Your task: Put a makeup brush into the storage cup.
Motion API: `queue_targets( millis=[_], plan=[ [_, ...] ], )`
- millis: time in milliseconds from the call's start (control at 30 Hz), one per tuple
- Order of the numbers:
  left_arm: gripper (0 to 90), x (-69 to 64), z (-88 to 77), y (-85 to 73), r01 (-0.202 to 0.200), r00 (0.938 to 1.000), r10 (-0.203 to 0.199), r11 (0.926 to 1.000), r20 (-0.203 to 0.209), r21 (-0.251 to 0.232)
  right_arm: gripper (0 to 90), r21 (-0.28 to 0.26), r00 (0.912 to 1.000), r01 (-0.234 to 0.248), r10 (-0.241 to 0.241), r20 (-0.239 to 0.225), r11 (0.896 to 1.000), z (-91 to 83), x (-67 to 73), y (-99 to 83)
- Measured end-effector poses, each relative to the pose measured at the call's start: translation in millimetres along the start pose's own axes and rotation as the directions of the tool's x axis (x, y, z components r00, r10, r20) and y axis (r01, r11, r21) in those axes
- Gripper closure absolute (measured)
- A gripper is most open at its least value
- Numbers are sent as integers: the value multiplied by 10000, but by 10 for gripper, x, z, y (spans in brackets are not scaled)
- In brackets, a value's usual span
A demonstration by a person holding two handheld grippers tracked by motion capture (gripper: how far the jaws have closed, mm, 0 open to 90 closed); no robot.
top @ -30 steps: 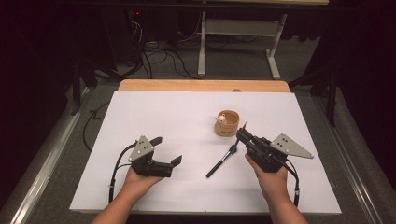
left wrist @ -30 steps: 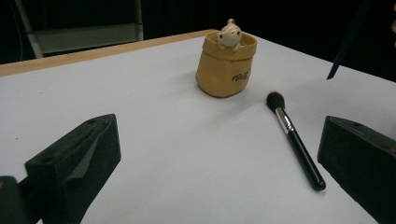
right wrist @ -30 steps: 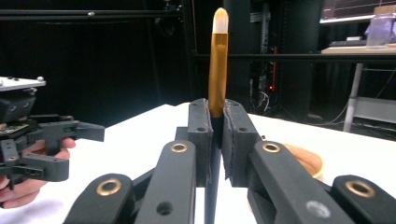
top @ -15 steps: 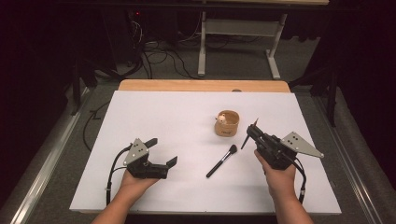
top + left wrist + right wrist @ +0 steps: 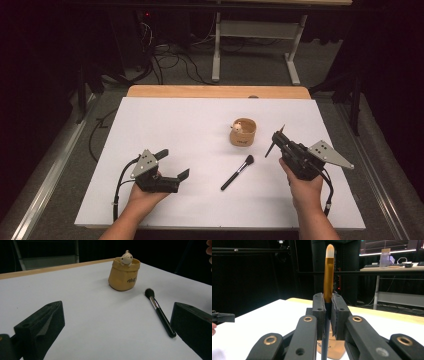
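Right hand-held gripper (image 5: 278, 140) pinches a thin brush (image 5: 328, 272), its jaws pressed together on the gold handle so the pale tip stands upright above them. It hovers just right of the tan cup (image 5: 243, 133) on the white desk (image 5: 175, 125). Left hand-held gripper (image 5: 173, 163) rests on the desk, jaws spread wide and holding nothing. Between both lies a black makeup brush (image 5: 237, 172).

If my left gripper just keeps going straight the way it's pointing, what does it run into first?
Probably the black makeup brush: its handle end lies by the inner edge of one jaw of the open left gripper. The yellow pot stands farther on. Depth is hard to judge, so the brush might just slip past.
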State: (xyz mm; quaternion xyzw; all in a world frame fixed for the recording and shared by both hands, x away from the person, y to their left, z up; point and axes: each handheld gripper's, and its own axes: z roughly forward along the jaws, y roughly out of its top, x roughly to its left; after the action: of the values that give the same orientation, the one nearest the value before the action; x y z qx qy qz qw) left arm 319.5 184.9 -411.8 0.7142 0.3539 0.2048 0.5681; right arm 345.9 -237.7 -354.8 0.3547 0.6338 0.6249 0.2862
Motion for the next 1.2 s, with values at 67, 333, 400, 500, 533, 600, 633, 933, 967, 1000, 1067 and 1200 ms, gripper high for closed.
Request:
queue_targets(
  millis=[67,333,400,500,533,600,633,933,967,1000,1067,1200],
  plan=[
    [2,-1,2,-1,-5,10000,5,10000,24,8,853,-60,10000,2,-2,39,10000,-3,-20,0],
    [2,-7,-2,-2,15,10000,-15,10000,63,-5,852,-73,9999,-17,18,149,10000,-15,-47,3],
    [1,-13,-5,0,19,10000,-18,10000,84,-27,852,-78,9998,8,-6,203,10000,-15,-45,7],
    [0,-33,-6,6,-67,9999,68,9999,142,-102,852,-151,9996,149,-145,227,9998,-15,-49,18],
    [0,-35,-4,4,-80,9998,82,9999,159,-99,852,-113,9995,169,-165,271,9998,-14,-46,21],
    [0,-33,-3,1,-63,9998,64,10000,170,-57,852,-83,9994,171,-169,300,9998,-8,-44,23],
    [0,-29,-3,0,-52,9998,53,10000,178,-48,852,-90,9993,186,-183,312,9998,-4,-45,26],
    [0,-21,-14,7,76,9996,-74,9999,268,-89,853,-40,9990,259,-257,364,9997,23,7,145],
    [0,-19,-18,9,47,9996,-45,10000,264,-62,852,30,9987,329,-330,401,9995,31,16,173],
    [0,-19,-19,10,49,9996,-47,10000,283,-76,852,37,9986,352,-353,397,9994,36,17,189],
    [0,-20,-20,13,28,9995,-25,10000,316,-85,853,74,9980,419,-422,461,9991,46,22,237],
    [0,-24,-16,21,22,9994,-18,9999,346,-118,853,125,9973,480,-486,542,9988,92,19,284]
  ],
)
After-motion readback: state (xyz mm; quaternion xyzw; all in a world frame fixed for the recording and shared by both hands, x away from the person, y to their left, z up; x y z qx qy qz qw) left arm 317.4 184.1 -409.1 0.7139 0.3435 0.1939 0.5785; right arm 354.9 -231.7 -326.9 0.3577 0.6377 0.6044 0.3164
